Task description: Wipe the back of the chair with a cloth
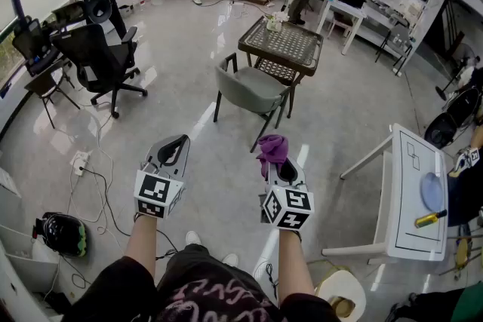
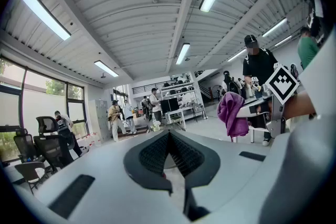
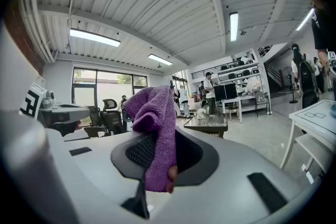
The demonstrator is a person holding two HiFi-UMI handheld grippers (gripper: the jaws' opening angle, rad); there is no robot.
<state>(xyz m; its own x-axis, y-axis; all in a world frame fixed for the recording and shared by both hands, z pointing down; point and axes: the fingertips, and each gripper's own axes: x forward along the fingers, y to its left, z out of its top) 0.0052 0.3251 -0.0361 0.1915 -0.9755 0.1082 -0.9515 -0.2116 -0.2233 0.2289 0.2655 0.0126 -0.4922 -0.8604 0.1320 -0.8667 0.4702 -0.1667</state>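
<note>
A grey chair [image 1: 253, 89] with dark legs stands ahead on the pale floor, beside a square lattice-top table [image 1: 285, 43]. My right gripper [image 1: 274, 156] is shut on a purple cloth [image 1: 272, 149], which bunches up above its jaws; the same purple cloth [image 3: 153, 134] fills the right gripper view and shows as the cloth [image 2: 232, 113] at the right of the left gripper view. My left gripper [image 1: 173, 148] is shut with nothing in it. Both grippers are held side by side, well short of the chair.
Black office chairs [image 1: 102, 60] stand at the left, a white table [image 1: 413, 196] with a blue disc and a yellow-handled tool at the right. Cables and a power strip [image 1: 80, 161] lie on the floor at the left. Several people stand at the far end.
</note>
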